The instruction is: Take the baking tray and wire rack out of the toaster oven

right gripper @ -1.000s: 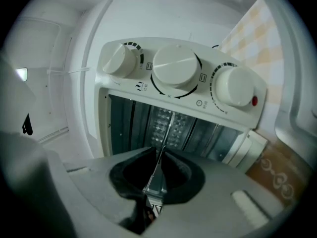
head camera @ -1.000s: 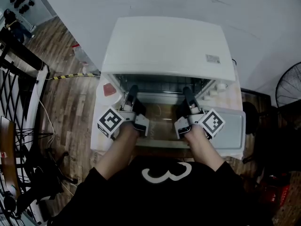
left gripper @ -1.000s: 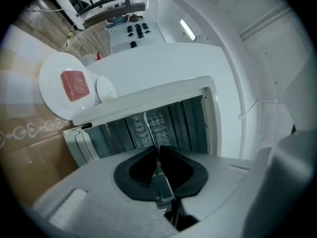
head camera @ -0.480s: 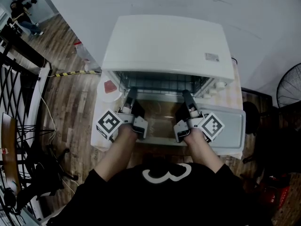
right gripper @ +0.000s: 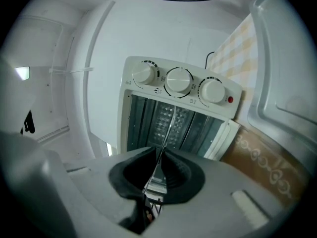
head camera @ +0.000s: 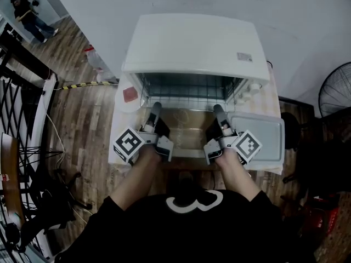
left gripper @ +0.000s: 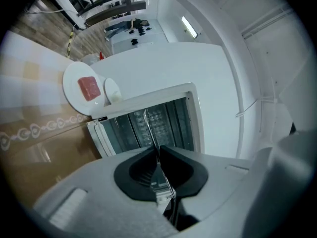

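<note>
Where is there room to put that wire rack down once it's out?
The oven has a bare flat top. Left of the open door, a narrow table strip in front of the plate looks free. Right of the door, the baking tray fills the table, though it looks empty. The middle is crowded: left gripper and right gripper clamp the wire rack there.

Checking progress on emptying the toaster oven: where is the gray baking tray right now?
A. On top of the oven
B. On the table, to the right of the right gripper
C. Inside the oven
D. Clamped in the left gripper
B: the baking tray lies flat on the table just right of the right gripper, which grips the wire rack.
</note>
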The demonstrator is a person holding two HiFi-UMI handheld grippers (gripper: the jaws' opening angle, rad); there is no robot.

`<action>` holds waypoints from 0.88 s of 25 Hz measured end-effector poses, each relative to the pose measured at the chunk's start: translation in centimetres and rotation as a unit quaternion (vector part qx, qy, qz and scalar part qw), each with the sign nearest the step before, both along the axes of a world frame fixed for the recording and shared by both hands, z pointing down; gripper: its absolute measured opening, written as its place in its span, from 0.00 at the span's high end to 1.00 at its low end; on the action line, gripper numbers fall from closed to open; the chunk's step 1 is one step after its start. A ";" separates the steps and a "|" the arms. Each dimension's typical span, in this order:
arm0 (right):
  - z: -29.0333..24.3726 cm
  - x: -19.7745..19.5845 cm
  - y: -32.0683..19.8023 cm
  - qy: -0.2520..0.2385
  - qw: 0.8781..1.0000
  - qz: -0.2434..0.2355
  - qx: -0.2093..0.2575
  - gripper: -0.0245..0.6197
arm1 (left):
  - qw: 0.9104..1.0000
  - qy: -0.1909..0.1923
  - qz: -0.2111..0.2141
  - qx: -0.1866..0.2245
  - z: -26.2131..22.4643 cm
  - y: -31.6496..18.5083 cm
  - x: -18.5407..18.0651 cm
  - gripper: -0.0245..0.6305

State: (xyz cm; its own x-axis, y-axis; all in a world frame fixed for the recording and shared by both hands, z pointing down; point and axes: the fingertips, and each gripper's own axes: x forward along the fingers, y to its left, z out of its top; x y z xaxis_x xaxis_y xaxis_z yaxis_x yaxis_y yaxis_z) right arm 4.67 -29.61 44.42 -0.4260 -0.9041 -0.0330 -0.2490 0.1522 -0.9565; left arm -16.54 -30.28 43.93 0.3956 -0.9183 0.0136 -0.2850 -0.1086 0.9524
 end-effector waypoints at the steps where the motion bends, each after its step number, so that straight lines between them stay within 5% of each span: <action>1: 0.0 0.0 0.8 0.001 1.000 0.002 0.001 0.90 | 1.000 0.001 0.002 0.001 -0.1 0.7 0.0 0.91; 22: -0.4 -0.2 7.0 0.041 0.999 0.016 0.005 0.90 | 0.999 -0.028 0.021 0.007 -0.8 6.8 -0.3 0.91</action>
State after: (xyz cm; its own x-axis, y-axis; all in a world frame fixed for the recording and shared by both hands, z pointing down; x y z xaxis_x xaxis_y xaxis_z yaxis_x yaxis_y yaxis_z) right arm 4.43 -22.62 43.99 -0.3981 -0.9173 -0.0076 -0.3323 0.1519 -0.9309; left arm -16.85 -23.52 43.14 0.4328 -0.9012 0.0232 -0.3321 -0.1354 0.9335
